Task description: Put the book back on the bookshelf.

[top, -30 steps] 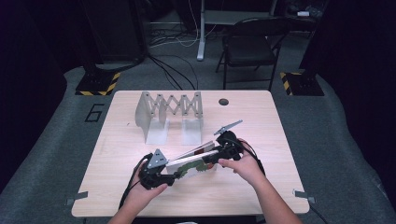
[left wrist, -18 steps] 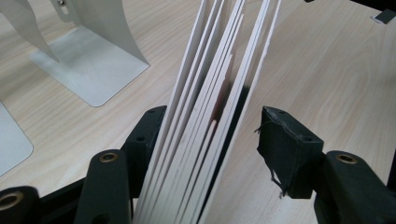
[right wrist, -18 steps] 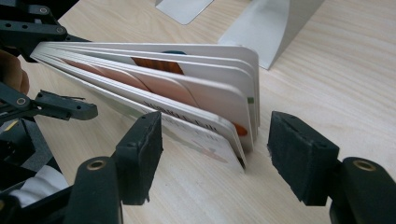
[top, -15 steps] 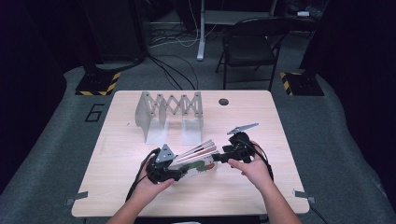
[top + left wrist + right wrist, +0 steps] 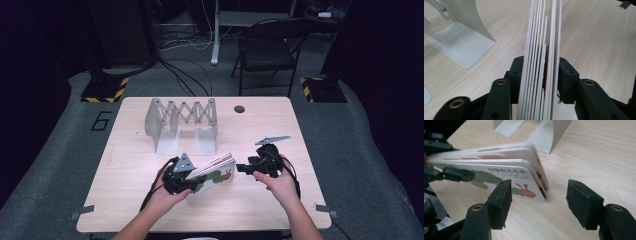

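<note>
Drawn back from the board book [image 5: 215,174] since a second ago, the right tongs [image 5: 242,168], now clear of its free end with bare bench [image 5: 260,130] between; shifted a little rightward with the left tongs [image 5: 189,181], the book itself. Pinched at its near end by the left tongs, jaws just closed further onto the stack, pads pressing both covers in the left gripper view, book [image 5: 541,57]. Spread and holding nothing, the right tongs [image 5: 539,202], though just narrowing, both black pads apart with the book's corner beyond them.

Readable on the cover in the right gripper view [image 5: 499,180]: a line of Chinese characters, too small to make out for sure, above a green caterpillar with a red head. No other writing on the book; a large "6" [image 5: 101,120] marked on the floor left of the bench.

From the left gripper view, page edges fanned: thick white card leaves, a sliver of red between two. From the right gripper view, rounded corners, pages splayed, book lying nearly flat just above the wood. From high, book at the bench's near middle, white folding rack [image 5: 182,120] standing well behind it.
</note>
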Available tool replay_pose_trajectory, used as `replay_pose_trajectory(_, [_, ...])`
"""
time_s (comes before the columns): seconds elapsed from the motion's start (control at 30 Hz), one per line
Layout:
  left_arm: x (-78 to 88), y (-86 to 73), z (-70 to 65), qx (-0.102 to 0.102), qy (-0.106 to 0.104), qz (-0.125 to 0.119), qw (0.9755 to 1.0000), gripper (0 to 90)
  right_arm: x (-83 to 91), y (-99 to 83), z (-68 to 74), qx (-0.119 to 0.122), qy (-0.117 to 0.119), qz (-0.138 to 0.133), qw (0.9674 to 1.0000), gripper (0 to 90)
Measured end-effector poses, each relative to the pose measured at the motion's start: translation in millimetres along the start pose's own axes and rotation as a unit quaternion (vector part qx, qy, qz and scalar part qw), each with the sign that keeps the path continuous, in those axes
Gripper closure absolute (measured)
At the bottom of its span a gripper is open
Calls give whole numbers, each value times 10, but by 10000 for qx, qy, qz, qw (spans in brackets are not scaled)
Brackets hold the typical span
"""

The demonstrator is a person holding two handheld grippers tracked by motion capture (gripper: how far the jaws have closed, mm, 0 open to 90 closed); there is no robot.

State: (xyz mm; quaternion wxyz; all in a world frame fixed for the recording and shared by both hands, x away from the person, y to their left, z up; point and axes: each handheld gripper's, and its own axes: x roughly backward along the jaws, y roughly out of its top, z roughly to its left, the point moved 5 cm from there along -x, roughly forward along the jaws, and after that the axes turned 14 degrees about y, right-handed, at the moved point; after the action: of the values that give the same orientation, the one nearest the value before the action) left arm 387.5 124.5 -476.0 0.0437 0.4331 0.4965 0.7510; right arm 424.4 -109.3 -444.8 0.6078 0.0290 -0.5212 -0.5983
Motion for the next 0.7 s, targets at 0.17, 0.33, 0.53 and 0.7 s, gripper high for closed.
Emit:
replay_pose_trajectory(0.17, [46,2,-96,-276,-97,27,9996,740,20,11,-42,-47,-23,-115,9999,372])
replay_pose_trajectory(0.33, [101,-22,-130,-372,-108,99,9992,752,-18,28,-49,-5,0,-84,10000,372])
replay_pose_trajectory(0.53, [187,-92,-73,-269,-126,228,9993,751,-67,66,-75,9,48,-85,10000,372])
replay_pose_trajectory(0.7, [195,-99,-64,-183,-107,266,9994,742,-117,93,-69,-22,99,-60,9999,372])
